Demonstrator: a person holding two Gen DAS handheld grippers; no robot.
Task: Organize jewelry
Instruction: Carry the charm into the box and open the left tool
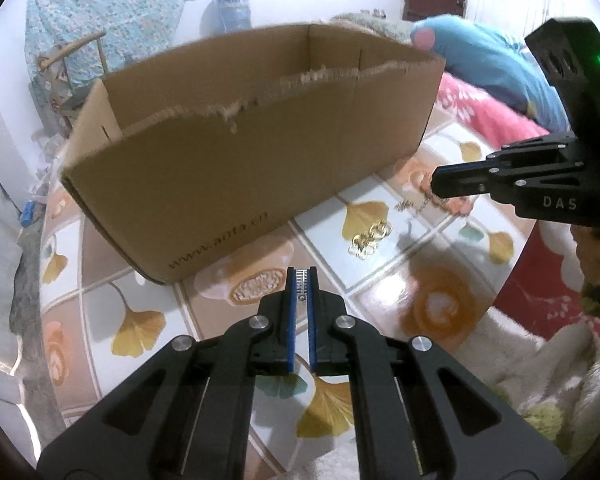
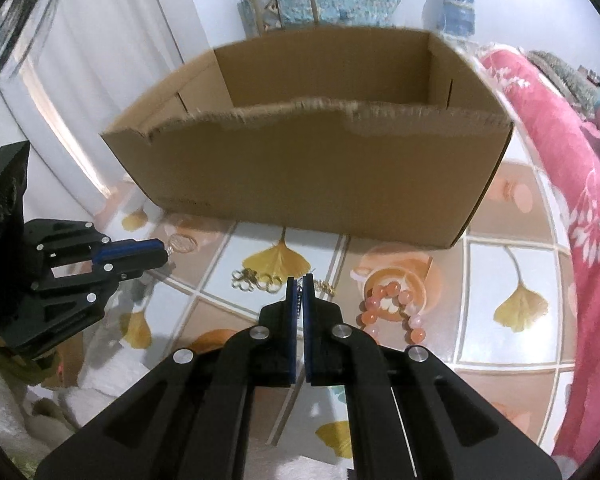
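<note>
- The left gripper (image 1: 301, 276) is seen with its 2 blue-lined jaws pressed together on a small silver ribbed piece of jewelry (image 1: 301, 280), which is pinched at the very tips and held above the patterned tablecloth (image 1: 380, 280).
- The right gripper (image 2: 299, 280) is likewise seen drawn closed, and a thin beaded chain (image 2: 299, 300) is caught in the narrow slot between its pads.
- An open cardboard box (image 1: 236, 160) with a torn front rim is set on the tablecloth just beyond both grippers; what lies on its floor cannot be told.
- A cluster of gold rings (image 1: 370, 238) is laid on the cloth between the left gripper's tip and the box, slightly to the right of the tip and not touched by it.
- A small gold chain piece (image 1: 410, 205) is found further right, near the tip of the right gripper as seen from the left wrist.
- A bracelet of pink and orange beads (image 2: 388, 308) is laid on the cloth just to the right of the right gripper, apart from its jaws.
- A pink blanket (image 2: 560, 152) is bunched along the right edge of the table.
</note>
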